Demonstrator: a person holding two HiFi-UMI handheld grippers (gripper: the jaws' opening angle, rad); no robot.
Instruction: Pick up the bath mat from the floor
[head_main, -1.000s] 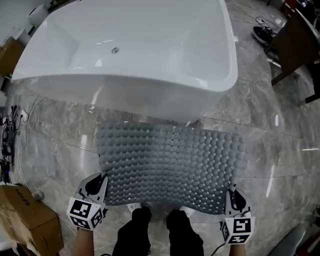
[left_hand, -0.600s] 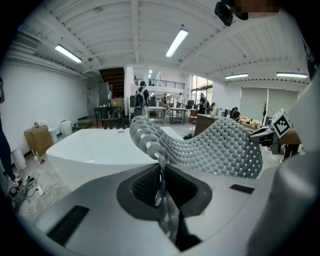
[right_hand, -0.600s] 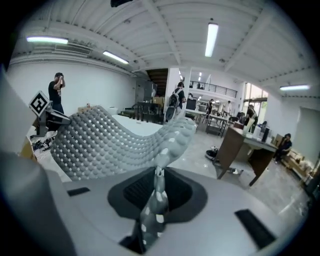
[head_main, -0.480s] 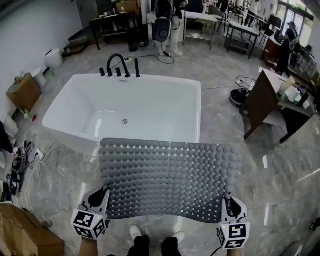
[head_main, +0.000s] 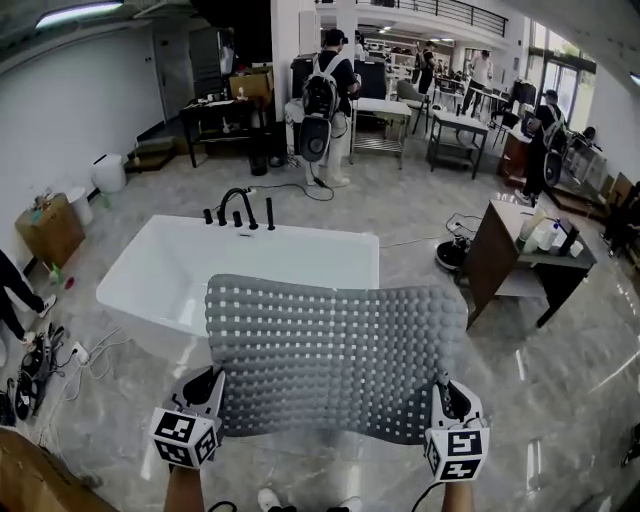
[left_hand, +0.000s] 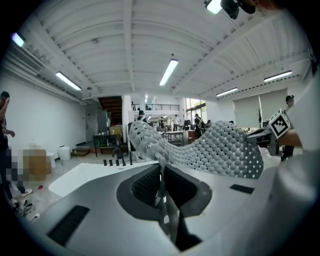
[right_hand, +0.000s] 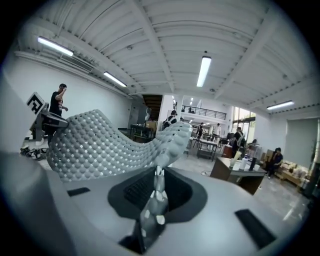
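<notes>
Grey studded bath mat (head_main: 335, 350) is clear of the floor, spread in the air before the white bathtub (head_main: 160, 275). Left gripper (head_main: 203, 392) has its jaws pinched narrow on the mat's near left corner, and right gripper (head_main: 446, 398) grips the near right corner (mat edge seen between both pairs of jaws)

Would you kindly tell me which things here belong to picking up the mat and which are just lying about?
Job in hand: bath mat, held clear of the floor; left gripper and right gripper, each shut on a near corner.
Lying about: bathtub, black faucet, cardboard box, wooden desk, cables.
</notes>
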